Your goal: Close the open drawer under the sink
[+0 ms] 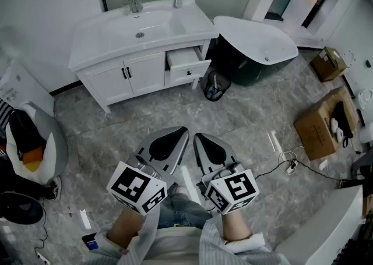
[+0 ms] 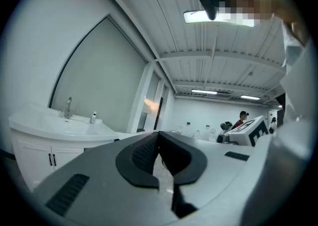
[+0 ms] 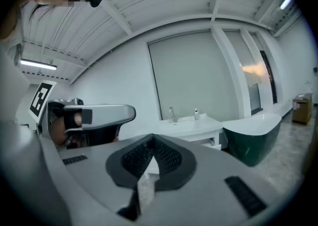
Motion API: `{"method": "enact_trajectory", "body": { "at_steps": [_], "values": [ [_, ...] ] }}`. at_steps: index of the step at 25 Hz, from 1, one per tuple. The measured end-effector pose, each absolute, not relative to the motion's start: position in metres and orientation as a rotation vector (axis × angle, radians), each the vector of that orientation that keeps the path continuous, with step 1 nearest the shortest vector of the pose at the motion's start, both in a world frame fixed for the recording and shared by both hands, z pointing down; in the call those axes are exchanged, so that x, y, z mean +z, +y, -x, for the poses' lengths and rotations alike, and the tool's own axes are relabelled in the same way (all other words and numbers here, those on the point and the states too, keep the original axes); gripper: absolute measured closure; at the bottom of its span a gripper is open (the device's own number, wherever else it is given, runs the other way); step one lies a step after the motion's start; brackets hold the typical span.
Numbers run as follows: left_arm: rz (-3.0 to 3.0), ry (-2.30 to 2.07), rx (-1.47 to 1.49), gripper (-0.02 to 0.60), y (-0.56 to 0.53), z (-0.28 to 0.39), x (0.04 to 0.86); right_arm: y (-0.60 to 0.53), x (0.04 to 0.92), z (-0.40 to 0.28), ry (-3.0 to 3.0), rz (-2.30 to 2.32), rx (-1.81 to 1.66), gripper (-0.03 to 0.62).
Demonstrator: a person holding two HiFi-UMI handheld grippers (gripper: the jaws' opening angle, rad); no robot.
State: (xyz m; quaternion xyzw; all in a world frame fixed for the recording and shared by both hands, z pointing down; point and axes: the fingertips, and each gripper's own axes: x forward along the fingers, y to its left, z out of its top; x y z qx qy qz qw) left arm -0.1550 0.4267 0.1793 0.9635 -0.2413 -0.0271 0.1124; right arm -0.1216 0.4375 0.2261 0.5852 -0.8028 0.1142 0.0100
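The white vanity [image 1: 125, 74] with its sink [image 1: 140, 25] stands at the far wall. Its right-hand drawer [image 1: 187, 66] is pulled out, front panel with a dark knob facing me. Both grippers are held close to my body, well short of the vanity. My left gripper [image 1: 184, 132] is shut with nothing in it, jaws meeting at the tip [image 2: 159, 133]. My right gripper [image 1: 198, 137] is likewise shut and empty [image 3: 152, 138]. The right gripper view shows the vanity and the open drawer [image 3: 214, 141] far ahead. The left gripper view shows only the cabinet doors [image 2: 35, 153].
A dark green bathtub [image 1: 256, 48] stands right of the vanity, with a small black bin [image 1: 214, 86] between them. Cardboard boxes [image 1: 323, 124] and a floor cable [image 1: 288, 165] lie at the right. A penguin-like plush [image 1: 29, 141] sits left. A person in red [image 2: 242, 118] stands far off.
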Motion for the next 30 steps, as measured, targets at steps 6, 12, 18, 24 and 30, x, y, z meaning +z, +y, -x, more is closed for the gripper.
{"method": "enact_trajectory", "body": {
  "at_steps": [6, 12, 18, 24, 30],
  "values": [
    [-2.824, -0.723, -0.062, 0.565, 0.428, 0.143, 0.183, 0.436, 0.225, 0.111, -2.523, -1.812, 0.359, 0.585],
    [-2.823, -0.777, -0.071, 0.565, 0.428, 0.131, 0.183, 0.439, 0.228, 0.101, -2.558, -1.767, 0.352, 0.585],
    [-2.808, -0.830, -0.066, 0.565, 0.431, 0.122, 0.187, 0.442, 0.231, 0.085, -2.571, -1.745, 0.351, 0.585],
    [-2.791, -0.845, -0.063, 0.565, 0.411, 0.115, 0.192, 0.426, 0.238, 0.076, -2.562, -1.734, 0.361, 0.585],
    [-2.788, -0.820, -0.063, 0.565, 0.371, 0.107, 0.199, 0.388, 0.248, 0.068, -2.533, -1.753, 0.394, 0.585]
  ]
}}
